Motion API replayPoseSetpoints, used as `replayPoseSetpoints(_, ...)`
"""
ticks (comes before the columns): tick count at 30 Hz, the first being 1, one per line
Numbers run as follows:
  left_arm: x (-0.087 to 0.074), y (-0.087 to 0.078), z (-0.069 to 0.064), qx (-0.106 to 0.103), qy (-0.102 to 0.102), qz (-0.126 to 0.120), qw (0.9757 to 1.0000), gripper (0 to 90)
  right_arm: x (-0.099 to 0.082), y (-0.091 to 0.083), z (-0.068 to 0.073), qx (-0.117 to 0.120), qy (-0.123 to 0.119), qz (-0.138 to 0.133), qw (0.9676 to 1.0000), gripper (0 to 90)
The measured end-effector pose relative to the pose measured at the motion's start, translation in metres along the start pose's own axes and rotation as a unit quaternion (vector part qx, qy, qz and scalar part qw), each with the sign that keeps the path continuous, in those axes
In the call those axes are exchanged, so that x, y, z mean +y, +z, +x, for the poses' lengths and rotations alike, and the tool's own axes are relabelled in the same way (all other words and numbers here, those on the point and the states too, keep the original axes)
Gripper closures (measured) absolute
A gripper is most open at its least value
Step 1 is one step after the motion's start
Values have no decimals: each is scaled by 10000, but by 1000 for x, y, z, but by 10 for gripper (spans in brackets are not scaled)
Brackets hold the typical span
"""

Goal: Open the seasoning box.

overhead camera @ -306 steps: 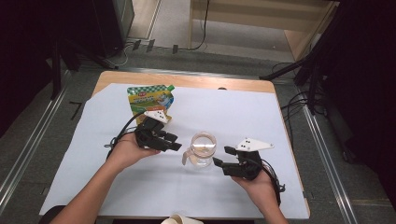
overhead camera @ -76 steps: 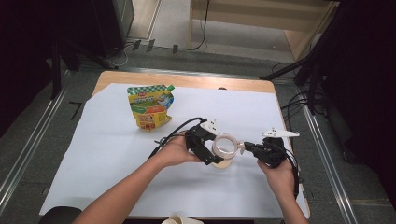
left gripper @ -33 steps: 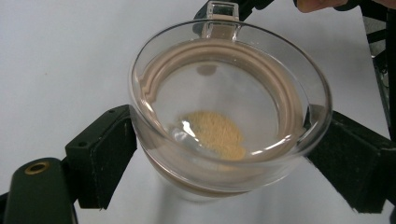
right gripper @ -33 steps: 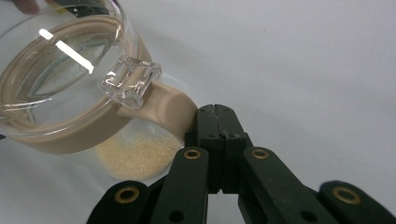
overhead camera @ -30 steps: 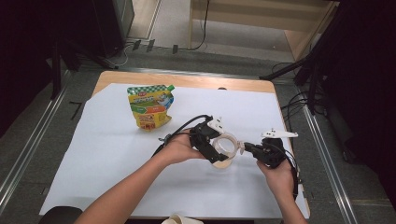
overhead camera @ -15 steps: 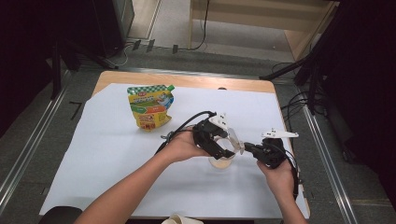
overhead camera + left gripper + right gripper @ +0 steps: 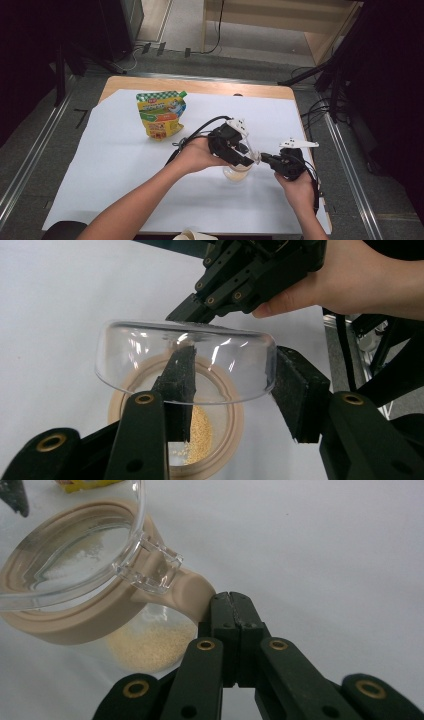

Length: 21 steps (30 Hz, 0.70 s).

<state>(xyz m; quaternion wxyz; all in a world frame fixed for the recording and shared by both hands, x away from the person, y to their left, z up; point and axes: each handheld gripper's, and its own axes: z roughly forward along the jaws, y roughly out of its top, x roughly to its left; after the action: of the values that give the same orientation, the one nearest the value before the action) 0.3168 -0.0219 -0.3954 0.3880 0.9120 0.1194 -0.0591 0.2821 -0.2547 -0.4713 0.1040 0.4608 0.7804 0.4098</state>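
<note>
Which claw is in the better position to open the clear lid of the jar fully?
Left. The left claw already grips the clear lid, raised above the jar. The right claw is shut at its beige collar.

Snack pouch [image 7: 161, 114] lying flat on white sheet [image 7: 100, 165], far-left of table.

A clear lid [image 7: 185, 362] over a beige-rimmed jar [image 7: 90, 615] of pale yellow grains, black grippers, white table cover [image 7: 100, 170], green-and-yellow checked pouch [image 7: 160, 114].
</note>
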Motion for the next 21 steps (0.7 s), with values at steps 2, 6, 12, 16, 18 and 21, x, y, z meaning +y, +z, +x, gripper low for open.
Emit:
replayPoseSetpoints(2, 0, 0, 1, -26, -36, 15, 10000, 553, 0, 0, 0, 4, -2, -2, 10000, 900)
replayPoseSetpoints(6, 3, -1, 1, 10, -67, 50, 10000, 545, 0, 0, 0, 6, -6, -9, 10000, 900)
replayPoseSetpoints(12, 8, 1, -1, 166, -45, 117, 9998, 528, 0, 0, 0, -1, -6, -8, 10000, 900)
replayPoseSetpoints(16, 7, 0, -2, 130, -90, 157, 9998, 503, 0, 0, 0, 0, -9, -17, 10000, 900)
replayPoseSetpoints(18, 5, 0, -1, 41, -181, 125, 9998, 493, 0, 0, 0, -4, -11, -15, 10000, 900)
replayPoseSetpoints(21, 4, -1, -1, -3, -215, 119, 9997, 478, 0, 0, 1, -5, -18, -18, 10000, 900)
